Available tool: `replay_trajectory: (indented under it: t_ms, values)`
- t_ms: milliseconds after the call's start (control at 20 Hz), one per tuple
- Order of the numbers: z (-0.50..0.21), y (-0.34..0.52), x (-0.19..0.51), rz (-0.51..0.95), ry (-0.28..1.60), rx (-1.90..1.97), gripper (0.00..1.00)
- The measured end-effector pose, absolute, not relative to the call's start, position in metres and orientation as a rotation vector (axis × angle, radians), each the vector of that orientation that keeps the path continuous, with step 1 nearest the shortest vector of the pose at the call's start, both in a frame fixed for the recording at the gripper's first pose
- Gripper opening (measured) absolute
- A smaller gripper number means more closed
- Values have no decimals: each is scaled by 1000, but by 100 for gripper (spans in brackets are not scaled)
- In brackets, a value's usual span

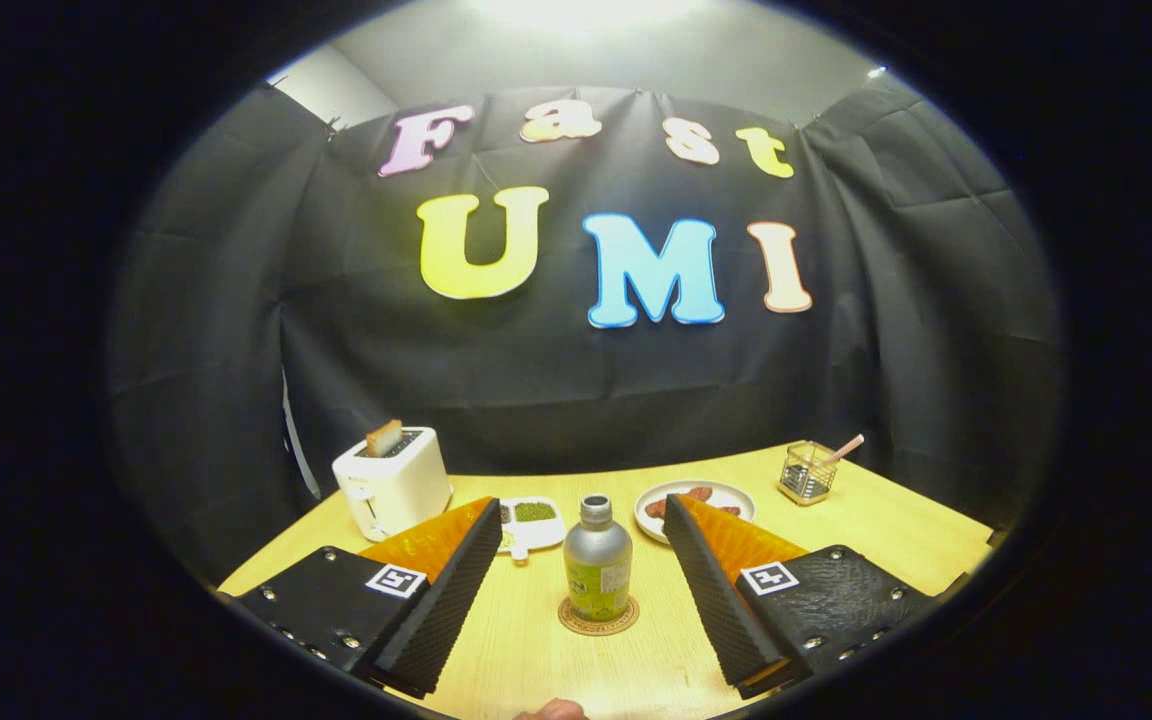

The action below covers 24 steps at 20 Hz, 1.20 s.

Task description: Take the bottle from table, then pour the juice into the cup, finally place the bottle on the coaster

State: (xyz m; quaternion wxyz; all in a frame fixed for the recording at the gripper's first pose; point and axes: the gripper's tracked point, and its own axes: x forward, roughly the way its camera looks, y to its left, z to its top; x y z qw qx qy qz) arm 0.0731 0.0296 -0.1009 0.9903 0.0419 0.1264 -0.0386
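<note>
Flanking bottle (597, 558) on coaster (598, 617), tool (580, 515) wide.

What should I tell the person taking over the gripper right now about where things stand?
Gripper: open, fingers spread wide, holding nothing.
Bottle: upright on the round coaster, between the two fingers and touching neither. It has no cap on.
Cup: I can't pick one out for certain; a small wire holder with a straw stands at the far right of the table.
Also there: a toaster beyond the left finger, and a small white dish and a plate of food behind the bottle.
Done or left: the bottle's place matches the final step, but these pictures can't show whether juice was poured. Check that first.
</note>
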Motion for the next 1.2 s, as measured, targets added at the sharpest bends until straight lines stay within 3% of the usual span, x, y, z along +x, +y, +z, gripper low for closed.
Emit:
replay_trajectory:
  t_ms: [600,1200]
  values:
    - [-8,33,30,-16,85,58,99]
    - [1,42,16,21,65,40,99]
